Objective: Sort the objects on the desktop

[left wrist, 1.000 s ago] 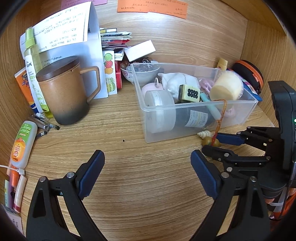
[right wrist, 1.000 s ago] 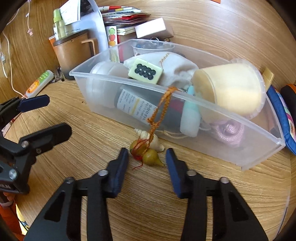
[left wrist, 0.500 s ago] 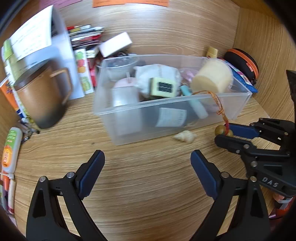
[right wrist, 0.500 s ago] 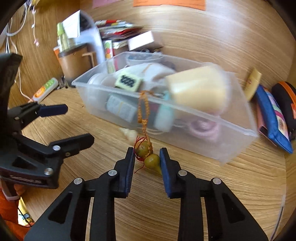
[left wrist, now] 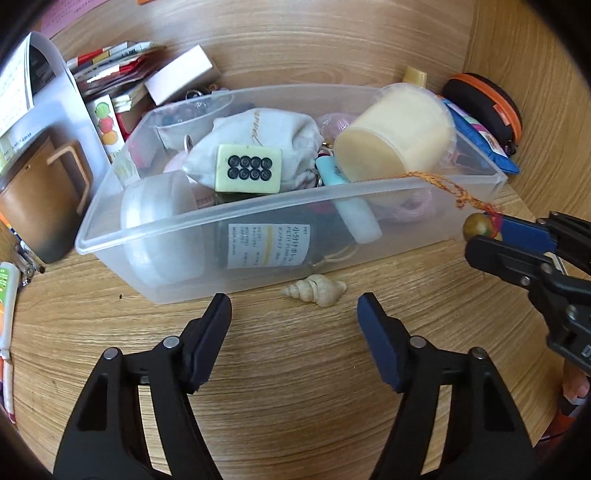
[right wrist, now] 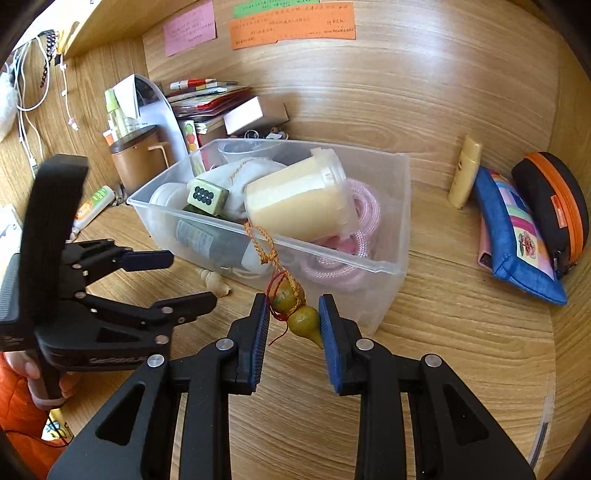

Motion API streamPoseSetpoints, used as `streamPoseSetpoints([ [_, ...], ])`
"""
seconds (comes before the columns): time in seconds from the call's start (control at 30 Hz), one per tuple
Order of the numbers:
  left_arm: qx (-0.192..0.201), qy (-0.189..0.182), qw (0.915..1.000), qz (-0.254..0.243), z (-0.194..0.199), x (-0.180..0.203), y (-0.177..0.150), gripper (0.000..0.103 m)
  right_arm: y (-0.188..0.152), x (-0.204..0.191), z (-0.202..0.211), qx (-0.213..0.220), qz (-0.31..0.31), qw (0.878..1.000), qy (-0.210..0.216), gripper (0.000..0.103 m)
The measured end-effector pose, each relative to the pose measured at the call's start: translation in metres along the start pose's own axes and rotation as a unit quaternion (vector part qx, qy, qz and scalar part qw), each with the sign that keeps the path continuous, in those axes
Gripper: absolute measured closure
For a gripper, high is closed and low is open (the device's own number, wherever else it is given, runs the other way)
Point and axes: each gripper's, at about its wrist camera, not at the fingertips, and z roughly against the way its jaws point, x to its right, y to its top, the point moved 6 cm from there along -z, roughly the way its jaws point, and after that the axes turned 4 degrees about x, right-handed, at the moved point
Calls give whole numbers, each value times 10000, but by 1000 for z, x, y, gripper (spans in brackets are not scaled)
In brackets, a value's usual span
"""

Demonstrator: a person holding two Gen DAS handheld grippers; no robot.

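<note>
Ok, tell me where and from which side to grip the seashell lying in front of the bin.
Grip the seashell across its fat body, the end toward the right gripper, from above. It lies flat and tapers to a point, so pads would likely slip there. The clear bin blocks the far side.

Wooden desk (right wrist: 461,332) with wood-panel back wall, pink, green and orange paper notes (right wrist: 291,26) stuck high on it, writing too small to read, white cables (right wrist: 26,110) hanging at the far left.
</note>
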Motion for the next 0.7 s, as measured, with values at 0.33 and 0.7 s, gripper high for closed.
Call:
streamPoseSetpoints([
  [0.33, -20, 238, 9996, 181, -9, 2, 2, 43, 1, -6, 3, 113, 137, 9996, 221, 78],
  [0.7, 124, 396, 9991, 66, -6, 4, 0, 67, 1, -6, 9, 153, 139, 9994, 284, 78],
])
